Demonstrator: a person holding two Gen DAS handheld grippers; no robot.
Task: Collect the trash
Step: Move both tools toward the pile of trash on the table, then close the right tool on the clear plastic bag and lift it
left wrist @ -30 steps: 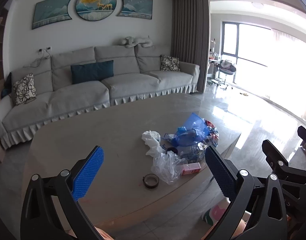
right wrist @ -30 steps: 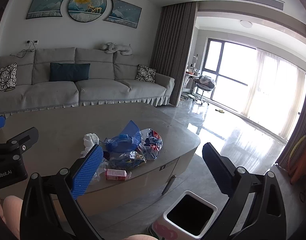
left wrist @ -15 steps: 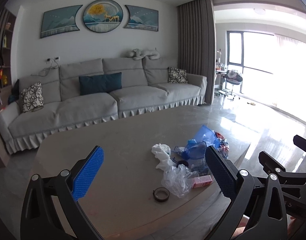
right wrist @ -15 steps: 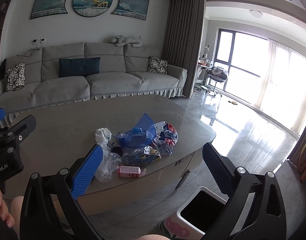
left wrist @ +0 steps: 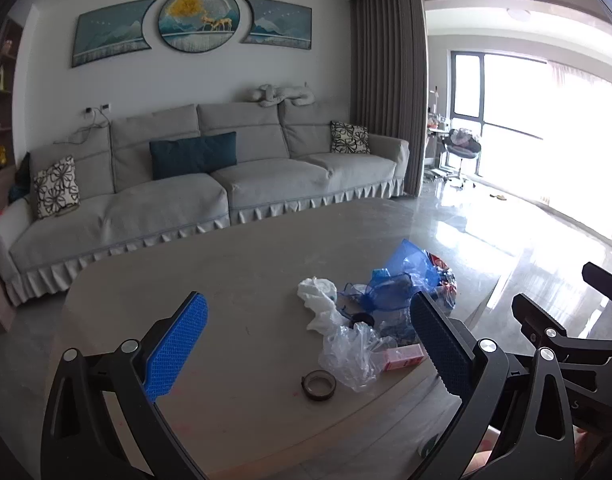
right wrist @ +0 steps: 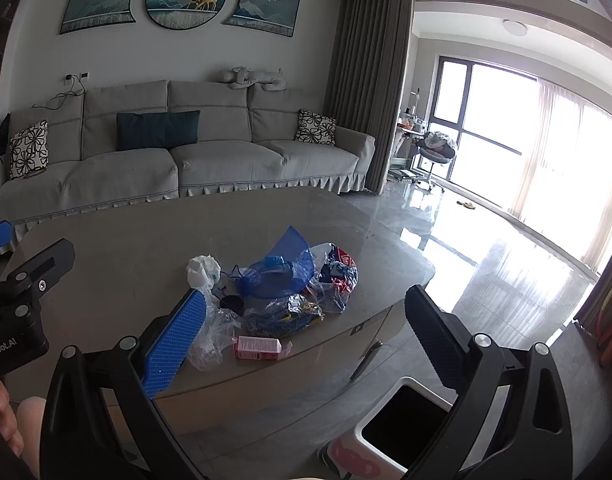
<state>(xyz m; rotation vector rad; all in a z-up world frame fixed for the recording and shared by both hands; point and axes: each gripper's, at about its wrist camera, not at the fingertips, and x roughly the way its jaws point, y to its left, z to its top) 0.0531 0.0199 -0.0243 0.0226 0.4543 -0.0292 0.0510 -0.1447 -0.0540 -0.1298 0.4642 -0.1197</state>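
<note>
- The left gripper [left wrist: 310,344] hangs above the near part of the coffee table [left wrist: 233,264], its 2 blue-padded fingers [left wrist: 175,346] spread wide apart with nothing between them.
- The right gripper [right wrist: 306,336] is likewise spread wide and holds nothing; it sits over the table's front edge, near the right corner.
- The trash sits in 1 loose cluster on the right half of the table, close to the front edge.
- A crumpled white tissue [right wrist: 203,268] lies at the cluster's left end.
- Just beside it, a blue mesh bag [right wrist: 283,270] stands partly upright, with a red and dark wrapper [right wrist: 342,272] at its right.
- In front of these lie a clear plastic bag [left wrist: 352,354] and a crinkled wrapper with blue and yellow contents [right wrist: 283,316].
- A small pink box [right wrist: 257,347] lies flat nearest the front edge, touching the clear plastic.
- A roll of tape [left wrist: 318,385] lies flat, slightly apart from the pile on its near-left side in the left wrist view.
- A small black round cap [right wrist: 230,303] sits between the tissue and the clear bag.
- A white bin [right wrist: 402,428] with a dark open mouth stands on the floor in front of the table's right corner, below the right gripper.
- A grey sofa [left wrist: 209,184] stands behind the table.
</note>
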